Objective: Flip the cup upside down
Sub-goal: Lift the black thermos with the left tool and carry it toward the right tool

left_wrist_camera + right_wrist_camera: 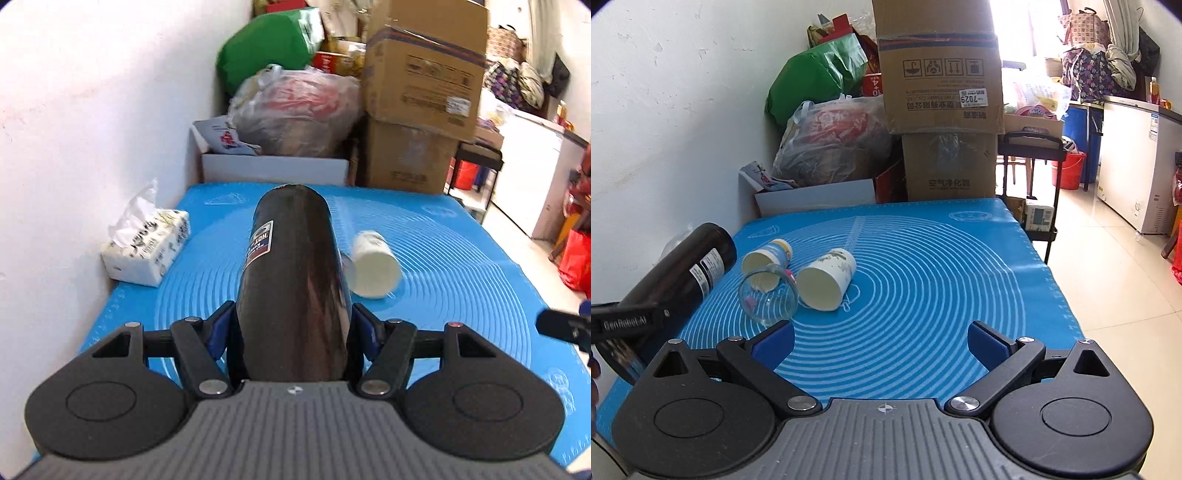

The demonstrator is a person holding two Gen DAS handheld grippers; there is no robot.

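My left gripper [293, 325] is shut on a tall black cup with a label [291, 280], held lying along the fingers above the blue mat [461, 280]. In the right wrist view the black cup [683, 280] tilts up to the right at the far left, held off the mat. My right gripper [881, 339] is open and empty over the mat's [942, 277] near part. A white paper cup [827, 282] lies on its side, also seen in the left wrist view [373, 264]. A clear glass [768, 297] and a blue-and-white paper cup [768, 258] lie beside it.
A tissue pack [147, 247] sits by the white wall at the mat's left edge. Cardboard boxes [942, 103], plastic bags [831, 140] and a white box [273, 166] crowd behind the mat. A white freezer [1137, 158] stands at right across tiled floor.
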